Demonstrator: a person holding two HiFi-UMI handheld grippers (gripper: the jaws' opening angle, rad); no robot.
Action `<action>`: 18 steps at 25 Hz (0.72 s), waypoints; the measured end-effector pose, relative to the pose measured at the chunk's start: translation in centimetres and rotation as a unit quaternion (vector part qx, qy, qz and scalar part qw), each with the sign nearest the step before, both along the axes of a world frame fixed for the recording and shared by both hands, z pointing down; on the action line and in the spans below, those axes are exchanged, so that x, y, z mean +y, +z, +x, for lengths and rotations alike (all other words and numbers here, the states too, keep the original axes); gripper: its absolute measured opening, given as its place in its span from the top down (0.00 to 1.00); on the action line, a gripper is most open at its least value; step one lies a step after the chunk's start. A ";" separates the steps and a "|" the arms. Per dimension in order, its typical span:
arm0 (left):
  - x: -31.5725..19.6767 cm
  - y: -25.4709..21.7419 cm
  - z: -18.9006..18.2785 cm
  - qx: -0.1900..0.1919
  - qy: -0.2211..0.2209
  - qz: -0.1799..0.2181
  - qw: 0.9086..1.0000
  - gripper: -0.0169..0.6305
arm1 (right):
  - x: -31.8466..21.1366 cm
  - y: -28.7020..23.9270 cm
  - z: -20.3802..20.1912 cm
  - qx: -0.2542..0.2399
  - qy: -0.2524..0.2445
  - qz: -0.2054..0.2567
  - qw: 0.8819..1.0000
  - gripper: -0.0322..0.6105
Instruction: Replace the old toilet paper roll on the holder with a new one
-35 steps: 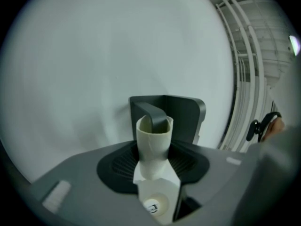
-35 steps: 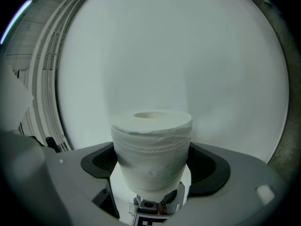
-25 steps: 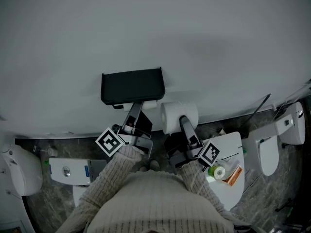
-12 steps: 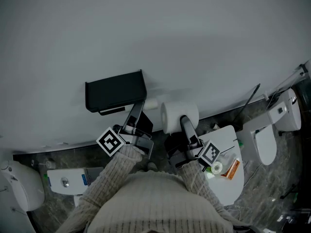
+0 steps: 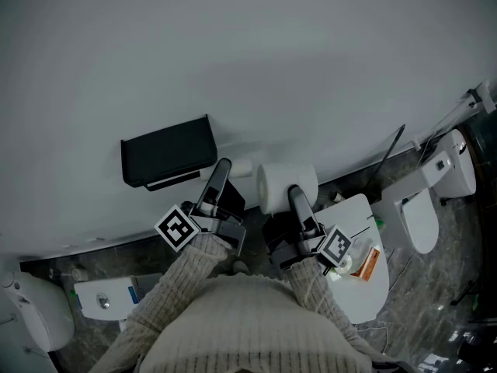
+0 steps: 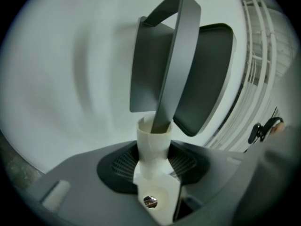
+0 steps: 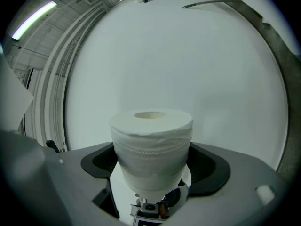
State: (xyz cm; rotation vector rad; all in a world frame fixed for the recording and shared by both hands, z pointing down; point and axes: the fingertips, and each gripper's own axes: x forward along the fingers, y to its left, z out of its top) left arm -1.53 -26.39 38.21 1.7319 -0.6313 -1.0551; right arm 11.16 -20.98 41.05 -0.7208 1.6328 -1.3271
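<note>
holder [image 5: 167,152]: dark, on the wall; its arm [image 6: 171,55] enters the tube's open end
left hand-held gripper [image 5: 226,169]: pinching empty cardboard tube [image 6: 153,142]
right hand-held gripper [image 5: 295,196]: clamped on full toilet paper roll [image 7: 151,145], just right of the tube, off the holder

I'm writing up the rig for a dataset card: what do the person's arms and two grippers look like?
Both arms wear a light ribbed knit sweater: left sleeve, right sleeve. The left gripper and right gripper are dark grey, each with long slim fingers and a cube of black-and-white square markers near the hand. Their own views show smooth grey bodies with dark ribbed pads.
</note>
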 end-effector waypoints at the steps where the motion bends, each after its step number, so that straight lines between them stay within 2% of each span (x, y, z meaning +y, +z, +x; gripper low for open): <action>1: 0.0 0.2 0.1 0.001 0.004 -0.003 1.000 0.70 | 0.0 0.1 0.1 0.000 0.003 -0.001 1.000 0.25; 8: 0.7 0.7 0.9 0.004 0.019 -0.008 1.000 0.70 | 0.1 0.2 1.2 -0.001 0.024 -0.002 1.000 0.25; 13: 0.6 1.1 0.5 0.000 0.025 -0.004 1.000 0.70 | -0.3 0.7 0.5 0.000 0.023 -0.004 1.000 0.25; 18: 1.3 0.3 2.3 -0.001 0.046 -0.002 0.999 0.70 | 0.3 0.1 1.2 -0.003 0.028 -0.006 1.000 0.25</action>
